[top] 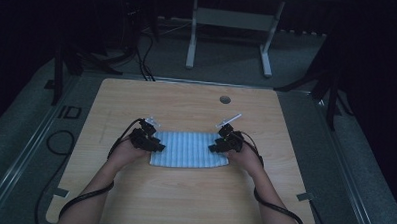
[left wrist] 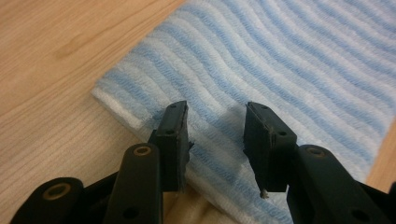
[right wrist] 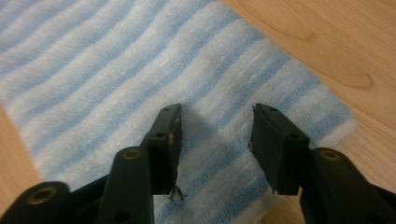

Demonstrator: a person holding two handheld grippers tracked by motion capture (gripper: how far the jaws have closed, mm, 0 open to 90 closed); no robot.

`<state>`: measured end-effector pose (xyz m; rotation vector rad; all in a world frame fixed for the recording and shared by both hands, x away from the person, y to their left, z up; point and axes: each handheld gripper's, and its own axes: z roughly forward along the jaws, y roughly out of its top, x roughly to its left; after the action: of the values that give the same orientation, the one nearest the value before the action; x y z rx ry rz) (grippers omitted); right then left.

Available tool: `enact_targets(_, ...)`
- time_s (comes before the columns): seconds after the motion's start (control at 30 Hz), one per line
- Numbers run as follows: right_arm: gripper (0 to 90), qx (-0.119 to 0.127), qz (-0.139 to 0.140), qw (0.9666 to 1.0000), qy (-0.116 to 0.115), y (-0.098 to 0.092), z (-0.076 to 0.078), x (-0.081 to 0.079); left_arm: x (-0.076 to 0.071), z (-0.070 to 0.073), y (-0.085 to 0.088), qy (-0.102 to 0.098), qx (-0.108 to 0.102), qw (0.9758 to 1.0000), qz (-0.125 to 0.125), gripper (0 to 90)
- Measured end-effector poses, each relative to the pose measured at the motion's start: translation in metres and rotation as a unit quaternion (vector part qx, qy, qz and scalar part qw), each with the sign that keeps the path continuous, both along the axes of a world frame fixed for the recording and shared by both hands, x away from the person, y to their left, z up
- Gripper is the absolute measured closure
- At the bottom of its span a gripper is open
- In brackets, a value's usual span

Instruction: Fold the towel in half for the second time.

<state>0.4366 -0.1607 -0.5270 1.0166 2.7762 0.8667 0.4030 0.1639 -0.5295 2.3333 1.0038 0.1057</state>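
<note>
A folded cloth (top: 187, 149) with light blue and white stripes lies flat on the wooden table (top: 183, 206), near its middle. My left gripper (top: 160, 145) hovers at the cloth's left end, held in a hand that comes in from below. In the left gripper view the cloth (left wrist: 280, 70) lies under the left gripper (left wrist: 217, 109), whose jaws stand apart over a corner with nothing pinched. My right gripper (top: 213, 147) is at the cloth's right end. In the right gripper view the right gripper (right wrist: 217, 109) is open above the cloth (right wrist: 116, 70), close to its corner.
A round cable hole (top: 225, 99) sits in the table's far part. Beyond the table stands a white metal frame (top: 229, 23) on the floor. Black cables (top: 60, 139) lie on the floor at the left. Dark stands flank the table's far corners.
</note>
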Motion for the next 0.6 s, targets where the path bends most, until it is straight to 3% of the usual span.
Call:
enact_targets(0.13, 41.8, 0.024, 0.007, 0.9996, -0.007, -0.005, 0.004, -0.006, -0.010, 0.006, 0.001, -0.018, -0.028, 0.9994, 0.012, 45.0)
enact_targets(0.23, 35.2, 0.038, 0.008, 0.9991, -0.020, -0.009, 0.007, -0.012, -0.022, 0.009, 0.001, -0.025, -0.051, 0.9983, 0.005, 34.6)
enact_targets(0.27, 29.0, 0.048, 0.006, 0.9986, -0.022, -0.012, 0.007, -0.014, -0.025, 0.010, 0.001, -0.027, -0.054, 0.9982, -0.002, 24.8)
enact_targets(0.37, 24.5, 0.048, 0.010, 0.9984, -0.027, -0.016, 0.007, -0.018, -0.029, 0.009, 0.002, -0.032, -0.065, 0.9974, -0.002, 22.2)
enact_targets(0.4, 24.5, 0.048, 0.010, 0.9984, -0.027, -0.016, 0.007, -0.018, -0.029, 0.009, 0.002, -0.032, -0.065, 0.9974, -0.002, 16.5)
enact_targets(0.43, 20.3, 0.047, 0.006, 0.9978, -0.047, -0.022, 0.007, -0.024, -0.034, 0.009, 0.004, -0.041, -0.066, 0.9969, 0.001, 13.7)
enact_targets(0.47, 19.2, 0.052, 0.002, 0.9974, -0.051, -0.024, 0.008, -0.026, -0.040, 0.008, 0.009, -0.056, -0.079, 0.9952, 0.013, 13.3)
enact_targets(0.53, 18.2, 0.058, 0.001, 0.9967, -0.057, -0.028, 0.009, -0.029, -0.043, 0.007, 0.012, -0.059, -0.090, 0.9940, 0.019, 3.7)
enact_targets(0.57, 17.8, 0.060, -0.001, 0.9960, -0.066, -0.031, 0.009, -0.031, -0.048, 0.004, 0.019, -0.060, -0.096, 0.9931, 0.032, 3.7)
enact_targets(0.6, 17.5, 0.062, 0.000, 0.9946, -0.083, -0.038, 0.010, -0.036, -0.051, 0.003, 0.022, -0.064, -0.089, 0.9933, 0.037, 1.8)
